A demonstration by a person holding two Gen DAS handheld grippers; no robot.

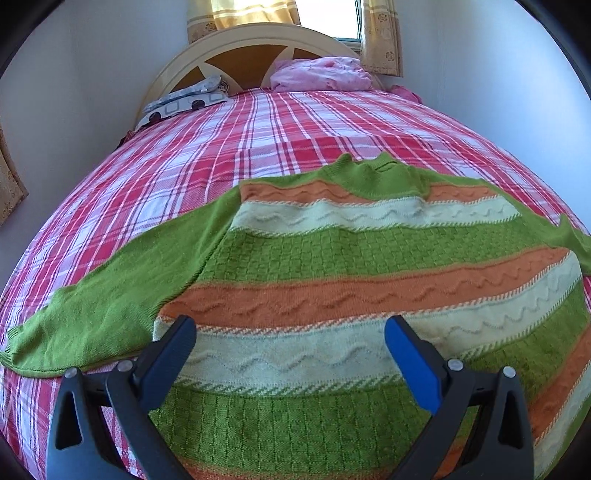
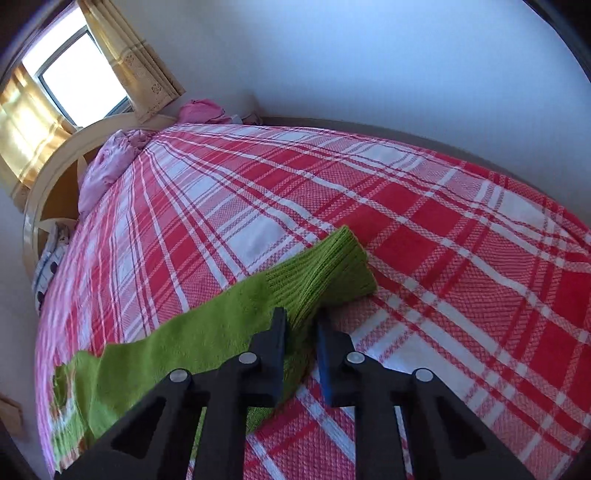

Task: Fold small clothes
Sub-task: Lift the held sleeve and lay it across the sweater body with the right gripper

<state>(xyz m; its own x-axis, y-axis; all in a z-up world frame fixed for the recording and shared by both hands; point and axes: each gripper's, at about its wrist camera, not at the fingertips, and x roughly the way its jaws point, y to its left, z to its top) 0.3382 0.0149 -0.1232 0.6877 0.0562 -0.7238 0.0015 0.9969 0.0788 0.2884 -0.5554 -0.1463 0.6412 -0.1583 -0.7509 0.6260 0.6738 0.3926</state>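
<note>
A striped sweater point(image 1: 332, 266) lies flat across the near part of the bed point(image 1: 229, 147), neck pointing to 12 o'clock toward the headboard point(image 1: 236, 55). Its bands run green, orange and cream. At 9 o'clock its left sleeve point(image 1: 99, 306) stretches out plain green over the red-and-white plaid cover, the cuff reaching the bed's left edge. Up at 11 o'clock a patterned pillow point(image 1: 188, 99) rests against the headboard, and at 1 o'clock sits a heap of pink cloth point(image 1: 321, 74), with yellow curtains point(image 1: 380, 33) and a bright window point(image 1: 328, 18) behind.

The left tongs point(image 1: 290, 336) hang over the lower body of the sweater at 6 o'clock, fingers wide apart with nothing between them; whether they touch the knit I cannot tell.

Moving right, the other sleeve point(image 2: 207, 339) runs out from the sweater toward 1 o'clock, ending in a ribbed cuff point(image 2: 325, 269) on the plaid. The right tongs point(image 2: 301, 321) are drawn nearly together on that sleeve just below the cuff, the green knit pinched up in the narrow gap between the black finger point(image 2: 273, 350) and the blue-padded finger point(image 2: 327, 362). In this view the pink heap shows at 10 o'clock by the headboard, and the rest of the plaid cover spreads away to 3 o'clock.
</note>
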